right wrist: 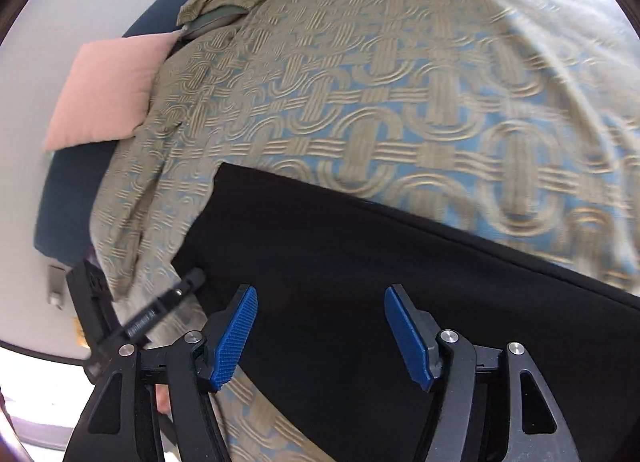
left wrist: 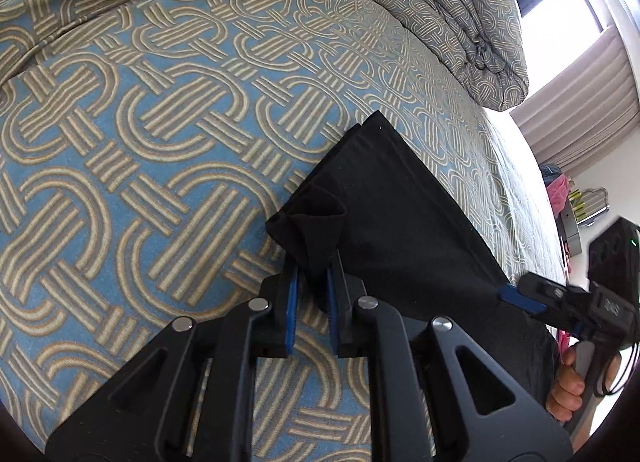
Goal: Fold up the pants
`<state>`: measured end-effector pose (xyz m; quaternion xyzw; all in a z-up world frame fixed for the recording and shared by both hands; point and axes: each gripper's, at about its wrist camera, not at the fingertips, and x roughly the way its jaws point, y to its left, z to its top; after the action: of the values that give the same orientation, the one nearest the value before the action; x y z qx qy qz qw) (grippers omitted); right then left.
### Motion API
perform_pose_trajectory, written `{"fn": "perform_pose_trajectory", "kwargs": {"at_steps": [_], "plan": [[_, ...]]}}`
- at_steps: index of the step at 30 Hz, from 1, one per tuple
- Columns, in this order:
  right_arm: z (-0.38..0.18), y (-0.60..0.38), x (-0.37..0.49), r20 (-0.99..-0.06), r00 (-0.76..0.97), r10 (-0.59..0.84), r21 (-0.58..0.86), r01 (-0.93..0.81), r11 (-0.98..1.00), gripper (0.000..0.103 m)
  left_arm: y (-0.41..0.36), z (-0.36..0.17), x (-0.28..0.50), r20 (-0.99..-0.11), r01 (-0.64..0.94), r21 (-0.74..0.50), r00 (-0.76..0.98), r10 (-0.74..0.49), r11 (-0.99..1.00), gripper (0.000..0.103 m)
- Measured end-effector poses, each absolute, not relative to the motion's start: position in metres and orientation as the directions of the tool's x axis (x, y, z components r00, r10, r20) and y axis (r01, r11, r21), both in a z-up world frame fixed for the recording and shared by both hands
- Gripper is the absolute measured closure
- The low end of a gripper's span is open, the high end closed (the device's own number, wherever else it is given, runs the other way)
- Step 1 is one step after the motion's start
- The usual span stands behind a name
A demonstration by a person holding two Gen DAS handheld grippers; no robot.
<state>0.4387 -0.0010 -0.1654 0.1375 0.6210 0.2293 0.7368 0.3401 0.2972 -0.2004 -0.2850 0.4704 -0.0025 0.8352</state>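
Near the bedspread (left wrist: 160, 122) edge, black pants (left wrist: 392, 214), corner pinched by left gripper (left wrist: 312, 282)

Black pants (left wrist: 384, 206) lie on a blue bedspread (left wrist: 160, 122) patterned with tan interlocking loops; a pink pillow (right wrist: 108, 90); blue-padded black fingers (right wrist: 236, 336).

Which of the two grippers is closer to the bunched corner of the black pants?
Left. The left gripper pinches that bunched corner of the pants; the right gripper hangs open over the flat cloth farther along.
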Motion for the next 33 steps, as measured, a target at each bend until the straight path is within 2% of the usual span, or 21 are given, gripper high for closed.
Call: {"fn": "perform_pose_trajectory", "kwargs": {"at_steps": [2,4,5,8,10,14,18,23,28,31,33], "plan": [[-0.18,0.02,0.443,-0.869,0.102,0.483,0.471,-0.126,0.873,0.041,0.296,-0.2,0.341,-0.786,-0.254,-0.469,0.557,-0.269,0.846,0.088],[-0.191,0.023,0.462,-0.901,0.134,0.413,0.403,-0.098,0.91,0.05,0.294,-0.199,0.342,-0.789,-0.247,-0.457,0.557,-0.261,0.855,0.087],[-0.19,0.023,0.465,-0.899,0.157,0.408,0.398,-0.092,0.913,0.052,0.293,-0.198,0.342,-0.791,-0.243,-0.448,0.557,-0.255,0.86,0.087],[-0.179,0.016,0.467,-0.884,0.168,0.436,0.438,-0.022,0.899,0.052,0.285,-0.194,0.344,-0.799,-0.224,-0.405,0.558,-0.224,0.886,0.087],[-0.163,0.019,0.449,-0.864,0.174,0.473,0.462,-0.101,0.881,0.052,0.28,-0.192,0.344,-0.805,-0.207,-0.364,0.56,-0.195,0.908,0.087],[-0.152,0.029,0.408,-0.889,0.165,0.428,0.388,-0.226,0.894,0.052,0.27,-0.188,0.344,-0.817,-0.185,-0.285,0.559,-0.138,0.94,0.087],[-0.167,0.008,0.373,-0.897,0.146,0.418,0.395,-0.164,0.904,0.052,0.265,-0.186,0.345,-0.824,-0.174,-0.234,0.558,-0.101,0.956,0.087],[-0.191,-0.028,0.372,-0.879,0.118,0.462,0.456,-0.074,0.887,0.051,0.263,-0.186,0.348,-0.831,-0.18,-0.221,0.549,-0.088,0.959,0.087],[-0.182,-0.044,0.377,-0.849,0.119,0.514,0.52,0.017,0.854,0.051,0.263,-0.185,0.349,-0.833,-0.174,-0.216,0.545,-0.089,0.961,0.087],[-0.176,-0.03,0.371,-0.808,0.103,0.58,0.579,-0.043,0.814,0.051,0.262,-0.186,0.349,-0.833,-0.174,-0.213,0.546,-0.086,0.961,0.087],[-0.191,-0.017,0.368,-0.829,0.03,0.559,0.555,-0.078,0.828,0.05,0.261,-0.186,0.349,-0.833,-0.178,-0.212,0.548,-0.082,0.961,0.087]]}}
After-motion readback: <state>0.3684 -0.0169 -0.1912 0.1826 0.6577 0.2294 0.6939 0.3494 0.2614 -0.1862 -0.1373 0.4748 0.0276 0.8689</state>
